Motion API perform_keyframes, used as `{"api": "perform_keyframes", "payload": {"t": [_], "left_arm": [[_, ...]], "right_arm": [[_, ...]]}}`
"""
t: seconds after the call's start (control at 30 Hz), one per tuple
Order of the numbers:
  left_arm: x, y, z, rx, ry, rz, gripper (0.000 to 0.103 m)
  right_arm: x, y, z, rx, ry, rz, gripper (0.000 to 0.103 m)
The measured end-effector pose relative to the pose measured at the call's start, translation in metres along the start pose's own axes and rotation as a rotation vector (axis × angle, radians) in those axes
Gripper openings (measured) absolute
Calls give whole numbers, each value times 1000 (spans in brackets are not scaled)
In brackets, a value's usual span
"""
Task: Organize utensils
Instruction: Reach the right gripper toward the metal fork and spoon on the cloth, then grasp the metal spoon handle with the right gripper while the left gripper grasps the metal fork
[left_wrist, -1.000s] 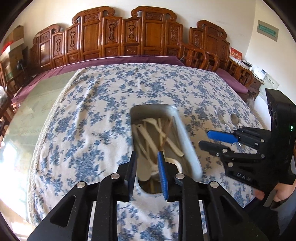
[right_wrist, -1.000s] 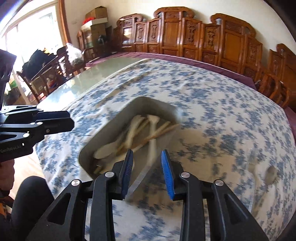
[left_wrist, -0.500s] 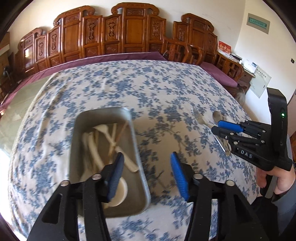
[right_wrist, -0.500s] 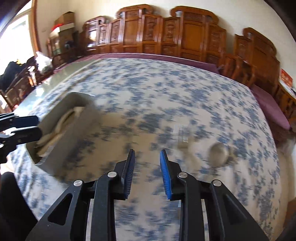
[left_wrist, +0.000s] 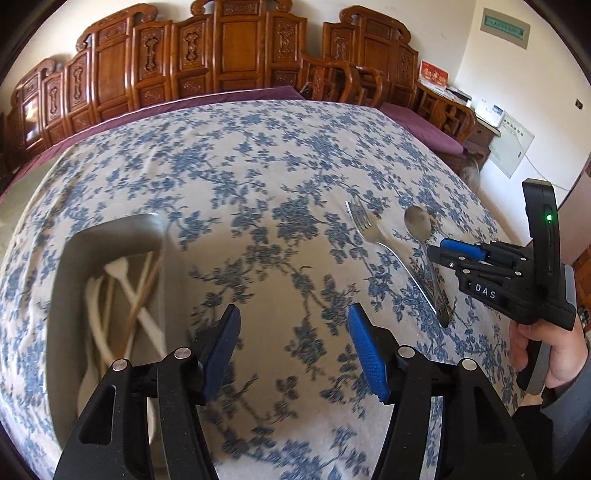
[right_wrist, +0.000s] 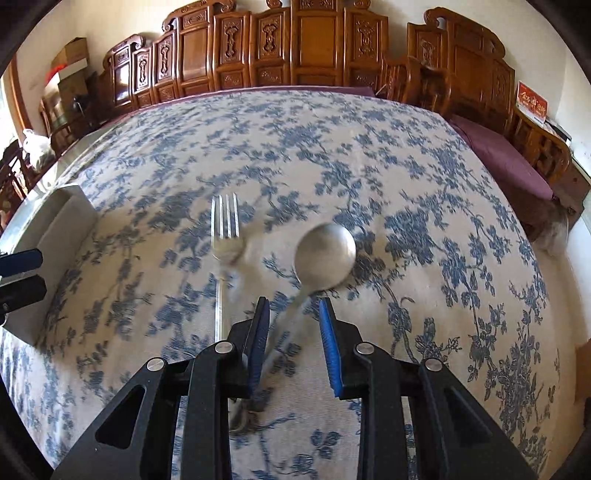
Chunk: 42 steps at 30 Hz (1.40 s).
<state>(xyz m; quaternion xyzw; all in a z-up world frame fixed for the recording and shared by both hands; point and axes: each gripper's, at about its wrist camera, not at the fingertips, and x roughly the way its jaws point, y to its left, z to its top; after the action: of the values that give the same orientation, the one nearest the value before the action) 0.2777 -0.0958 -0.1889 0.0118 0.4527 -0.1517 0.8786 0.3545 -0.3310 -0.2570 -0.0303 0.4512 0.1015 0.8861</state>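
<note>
Right tongs (right_wrist: 293, 338) hang just above the spoon (right_wrist: 325, 256), blue pads part-spread w/ the handle running between them, not pinched yet. Left tongs (left_wrist: 293, 350) have just been opening, now spread wide over bare tablecloth, nothing between them. Fork (right_wrist: 224, 236) lies beside the spoon on the tabletop (right_wrist: 461, 192); metal tray (left_wrist: 110, 240) w/ pale spoons & chopsticks sits well apart, to the left. Step in hand looks like pickup of the spoon. Next: drop lower, centre pads on the thin handle, squeeze, then carry to the tray.
</note>
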Motion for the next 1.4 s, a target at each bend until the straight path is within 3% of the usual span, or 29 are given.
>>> {"api": "perform_keyframes", "payload": {"t": [0.17, 0.37, 0.67, 1.1, 1.4], "left_arm": [[13, -12, 3, 21, 15, -6, 58], [21, -17, 0, 17, 29, -4, 58], [24, -27, -1, 34, 47, 17, 58], [53, -67, 13, 60, 65, 8, 58], [85, -96, 30, 67, 76, -14, 58]], "right_arm": [[9, 2, -2, 6, 23, 25, 30], [12, 14, 0, -45, 25, -29, 30], [10, -2, 0, -27, 68, -12, 7], [2, -40, -4, 46, 62, 46, 7], [1, -58, -5, 83, 51, 41, 7]]}}
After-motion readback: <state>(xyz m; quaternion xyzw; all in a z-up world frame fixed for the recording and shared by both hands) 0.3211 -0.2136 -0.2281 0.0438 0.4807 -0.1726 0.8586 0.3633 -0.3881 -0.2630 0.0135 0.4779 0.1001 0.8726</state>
